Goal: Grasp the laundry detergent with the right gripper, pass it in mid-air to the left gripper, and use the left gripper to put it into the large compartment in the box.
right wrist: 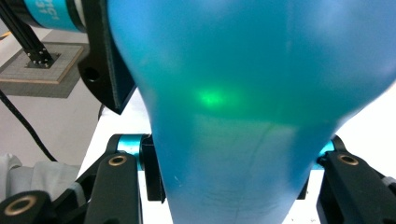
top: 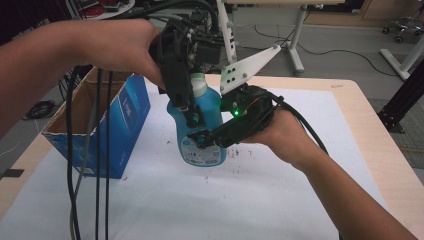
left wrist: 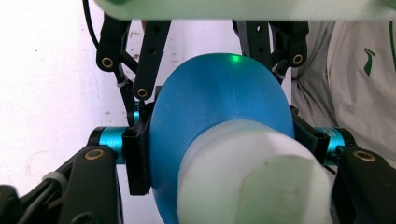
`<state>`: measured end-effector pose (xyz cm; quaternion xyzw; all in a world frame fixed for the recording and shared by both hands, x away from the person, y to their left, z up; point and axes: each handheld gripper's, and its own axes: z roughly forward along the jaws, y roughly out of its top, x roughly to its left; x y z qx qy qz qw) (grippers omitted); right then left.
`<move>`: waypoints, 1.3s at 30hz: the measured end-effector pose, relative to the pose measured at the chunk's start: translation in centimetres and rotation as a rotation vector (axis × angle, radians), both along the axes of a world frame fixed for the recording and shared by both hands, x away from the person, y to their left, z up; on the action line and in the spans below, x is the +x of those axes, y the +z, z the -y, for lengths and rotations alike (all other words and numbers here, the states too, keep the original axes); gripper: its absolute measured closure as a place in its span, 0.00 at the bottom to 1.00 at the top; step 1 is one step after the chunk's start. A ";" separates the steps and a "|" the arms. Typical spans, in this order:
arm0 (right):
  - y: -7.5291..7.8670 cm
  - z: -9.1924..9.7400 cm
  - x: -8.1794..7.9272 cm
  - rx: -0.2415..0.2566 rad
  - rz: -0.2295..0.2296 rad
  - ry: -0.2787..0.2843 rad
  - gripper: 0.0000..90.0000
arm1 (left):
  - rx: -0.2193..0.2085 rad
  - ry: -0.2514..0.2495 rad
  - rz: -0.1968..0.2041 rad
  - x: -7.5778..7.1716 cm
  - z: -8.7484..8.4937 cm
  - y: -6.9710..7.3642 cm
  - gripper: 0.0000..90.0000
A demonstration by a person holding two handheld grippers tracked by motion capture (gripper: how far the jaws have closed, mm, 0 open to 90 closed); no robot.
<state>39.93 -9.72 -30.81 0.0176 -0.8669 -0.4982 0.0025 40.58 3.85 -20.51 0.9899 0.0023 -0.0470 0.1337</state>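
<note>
I read the bottle [top: 202, 125] as blue translucent plastic, smooth and glossy — its white cap [left wrist: 254, 184] is matt plastic with a ribbed skirt. Its printed label [top: 200, 152] looks like slick paper. The box [top: 107, 125] is raw brown cardboard inside, glossy blue print outside. The table [top: 360, 130] — pale wood edge under a white, speckled matt sheet [top: 210, 200].

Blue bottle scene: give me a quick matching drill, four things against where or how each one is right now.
Things:
1. blue bottle
2. white cap
3. cardboard box
4. left gripper

States:
a. open-topped, standing at the table's left
b. clamped by both grippers above the white sheet
c. on top of the bottle
d. reaching down from above, shut on the bottle

Pairs: 1-b, 2-c, 3-a, 4-d
</note>
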 end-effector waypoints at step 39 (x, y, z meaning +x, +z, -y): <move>3.4 10.4 -1.7 -0.413 -0.052 -0.110 0.01 | 0.080 0.344 0.064 0.6 -7.7 7.7 0.42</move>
